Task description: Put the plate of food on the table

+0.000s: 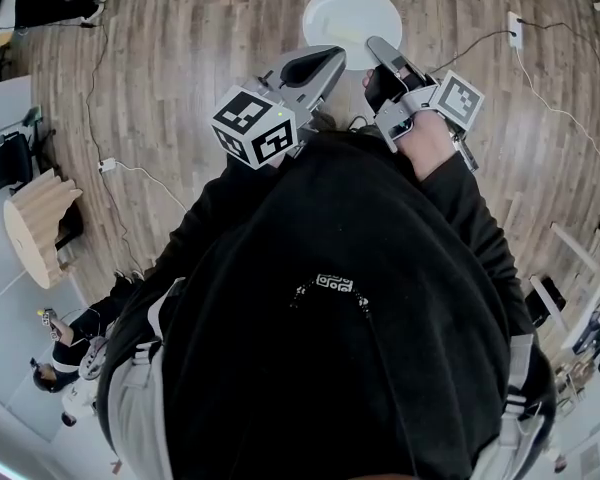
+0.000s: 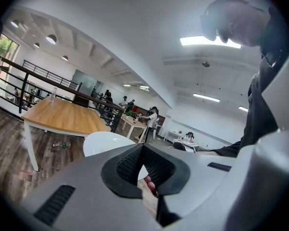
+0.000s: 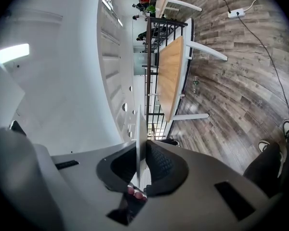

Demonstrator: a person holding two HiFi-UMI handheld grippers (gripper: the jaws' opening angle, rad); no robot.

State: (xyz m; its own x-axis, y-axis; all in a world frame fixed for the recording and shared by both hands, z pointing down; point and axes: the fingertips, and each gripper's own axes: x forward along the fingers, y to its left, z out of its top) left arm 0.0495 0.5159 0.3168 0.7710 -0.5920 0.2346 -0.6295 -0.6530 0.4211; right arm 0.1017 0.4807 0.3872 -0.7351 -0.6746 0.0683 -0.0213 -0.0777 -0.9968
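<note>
Plate point(image 1: 350, 18) is hanging above the floor point(image 1: 180, 48), right claw point(image 1: 377, 46) clamping its rim; left claw point(image 1: 336, 58) is sitting closed, empty, just beside it.

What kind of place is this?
Probably a big open office or workshop hall: a plank floor, a long wooden table by a black railing, and people at tables farther back.

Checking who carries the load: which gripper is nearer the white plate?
Right. The right gripper has its jaws clamped on the rim of the plate. The left gripper sits with jaws together by the plate's near edge, not gripping it.
</note>
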